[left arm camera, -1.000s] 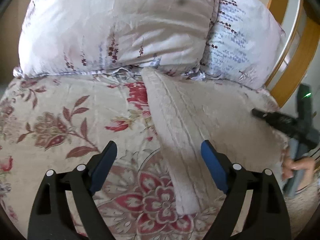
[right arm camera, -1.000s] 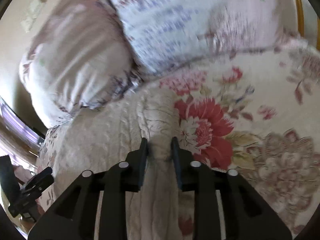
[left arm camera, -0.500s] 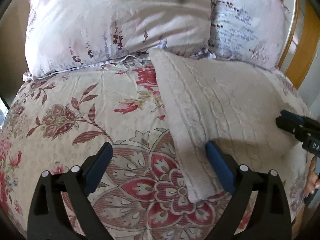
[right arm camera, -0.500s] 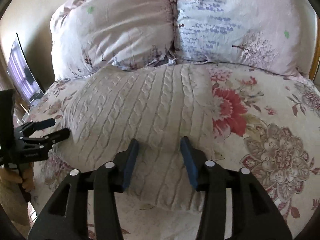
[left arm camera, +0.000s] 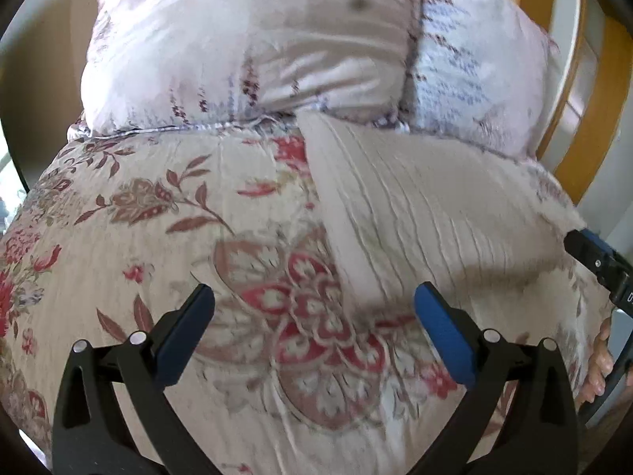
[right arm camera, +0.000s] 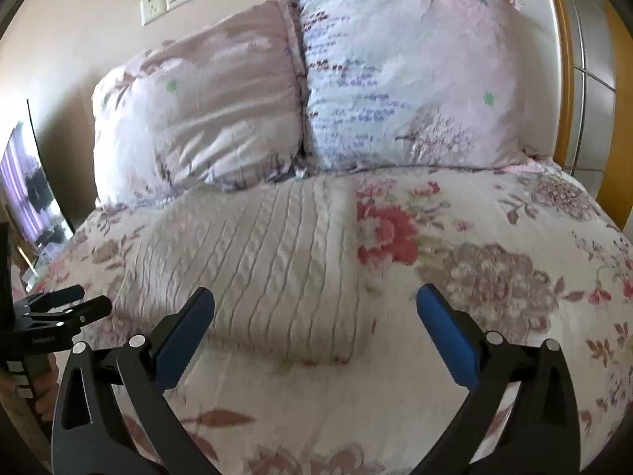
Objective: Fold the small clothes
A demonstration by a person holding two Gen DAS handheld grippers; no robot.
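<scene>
My left gripper [left arm camera: 314,316] and right gripper [right arm camera: 315,316] are both opening wide, nothing between their jaws. Just beyond them one cream cable-knit sweater [right arm camera: 253,261] lies folded on the floral bedspread [right arm camera: 494,285], its far edge against the two pillows [right arm camera: 403,91]. It looks soft, thick and fairly light; I would pinch a near corner or the folded edge.
</scene>
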